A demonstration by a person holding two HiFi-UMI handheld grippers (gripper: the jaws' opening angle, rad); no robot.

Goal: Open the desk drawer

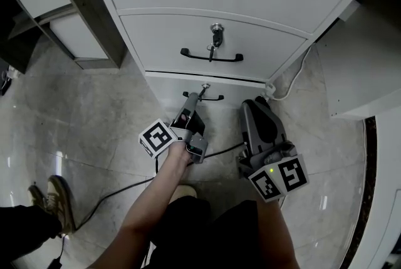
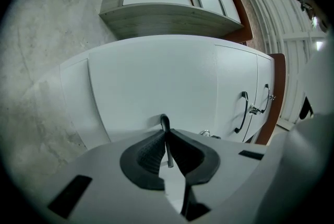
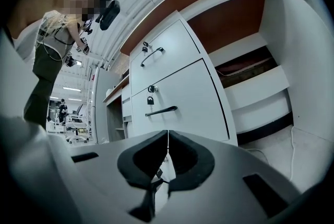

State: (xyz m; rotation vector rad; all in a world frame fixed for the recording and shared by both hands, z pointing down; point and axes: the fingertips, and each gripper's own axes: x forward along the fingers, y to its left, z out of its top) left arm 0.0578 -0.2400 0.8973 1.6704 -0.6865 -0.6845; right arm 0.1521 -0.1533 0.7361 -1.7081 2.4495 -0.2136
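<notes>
With left tongs (image 2: 166, 140) clamped on thin metal handle (image 2: 164, 120) of bottom drawer (image 2: 156, 77), just above floor (image 1: 94, 117): handle stiff, narrow, likely slippery. Grip mid-bar, pull straight. Drawer probably light. Right tongs (image 3: 167, 151) closed, empty.

front: drawer stack (image 1: 207, 36) blocks ahead | left: shelf unit (image 1: 88, 10) beside stack, open floor (image 1: 81, 130) below | right: white cabinet (image 1: 357, 73), white cable (image 1: 296, 81) crowd corner | mid: left gripper (image 1: 195, 97) jaws clamped on drawer handle (image 1: 216, 98), narrow gap to right gripper (image 1: 254, 105) | behind: black cable (image 1: 223, 150), shoe (image 1: 59, 202) on floor
</notes>
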